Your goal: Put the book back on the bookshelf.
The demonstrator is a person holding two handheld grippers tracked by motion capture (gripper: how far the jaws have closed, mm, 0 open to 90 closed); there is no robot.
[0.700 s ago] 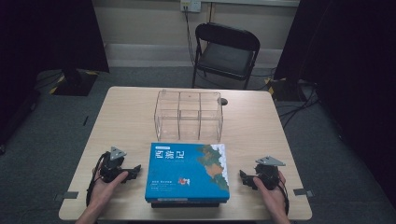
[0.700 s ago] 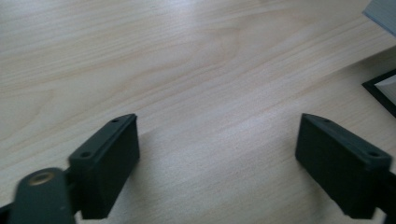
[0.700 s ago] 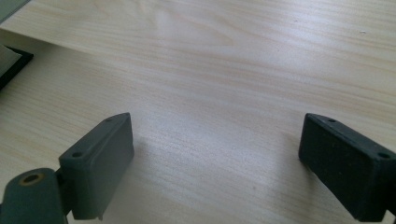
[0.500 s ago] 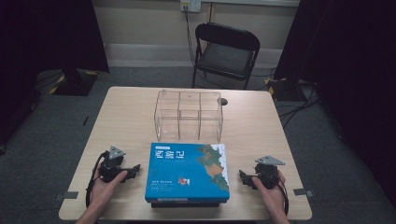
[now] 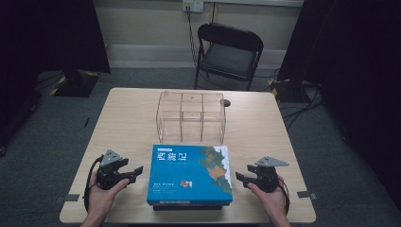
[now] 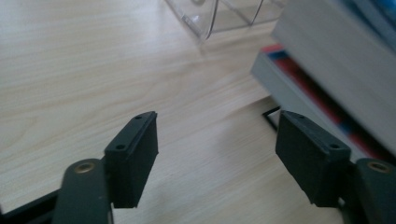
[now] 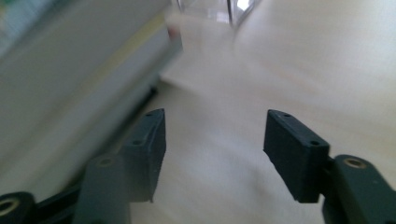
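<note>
Two grippers, left gripper (image 5: pixel 135 170) and right gripper (image 5: pixel 240 177), both gaping, empty, flanking blue book (image 5: pixel 189 172)

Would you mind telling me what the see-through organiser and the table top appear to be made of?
The organiser looks like clear, glossy acrylic or similar rigid plastic: the table shows through its walls, and its edges catch light. The table top looks like pale matt wood or wood-look laminate, with fine grain lines in the left gripper view.
</note>
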